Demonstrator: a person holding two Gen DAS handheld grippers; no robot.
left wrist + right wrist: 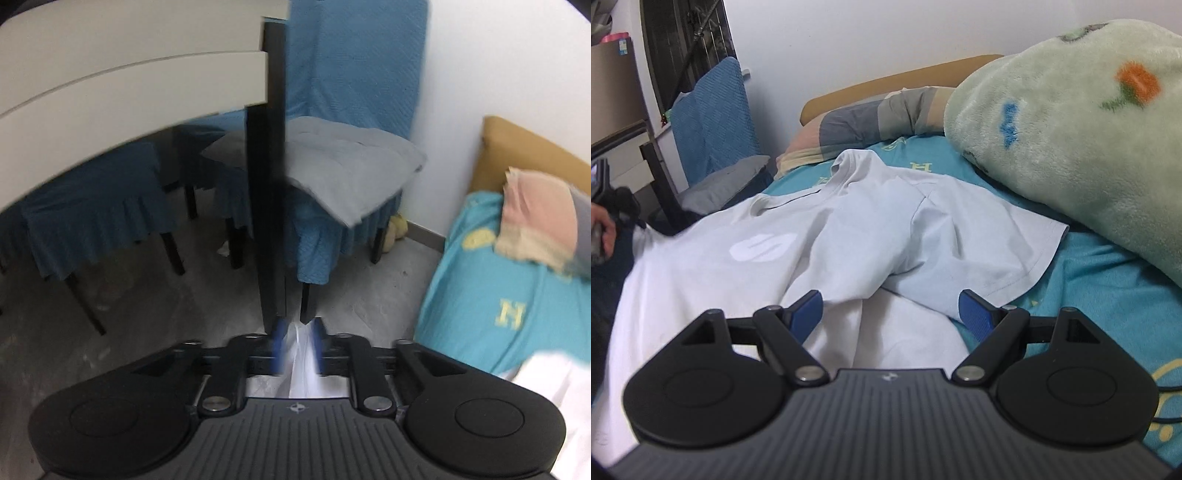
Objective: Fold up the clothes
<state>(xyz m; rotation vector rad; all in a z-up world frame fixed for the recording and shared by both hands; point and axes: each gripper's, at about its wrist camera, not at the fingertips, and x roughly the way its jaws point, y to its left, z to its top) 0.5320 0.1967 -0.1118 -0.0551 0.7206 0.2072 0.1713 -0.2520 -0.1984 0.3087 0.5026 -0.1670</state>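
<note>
A white T-shirt (768,266) with a pale logo lies rumpled on the turquoise bed sheet (1108,295), collar toward the pillow, one sleeve spread to the right. My right gripper (890,314) is open just above the shirt's lower folds, holding nothing. My left gripper (298,339) is shut on a bunch of the white T-shirt's fabric (301,365) and points off the bed toward the floor. More of the shirt (546,387) shows at the lower right of the left wrist view.
A green fleece blanket (1089,129) is heaped at the right of the bed. A striped pillow (857,129) lies by the tan headboard (905,81). Blue-covered chairs (351,74), a grey cushion (351,166) and a white table with a black leg (269,184) stand left of the bed.
</note>
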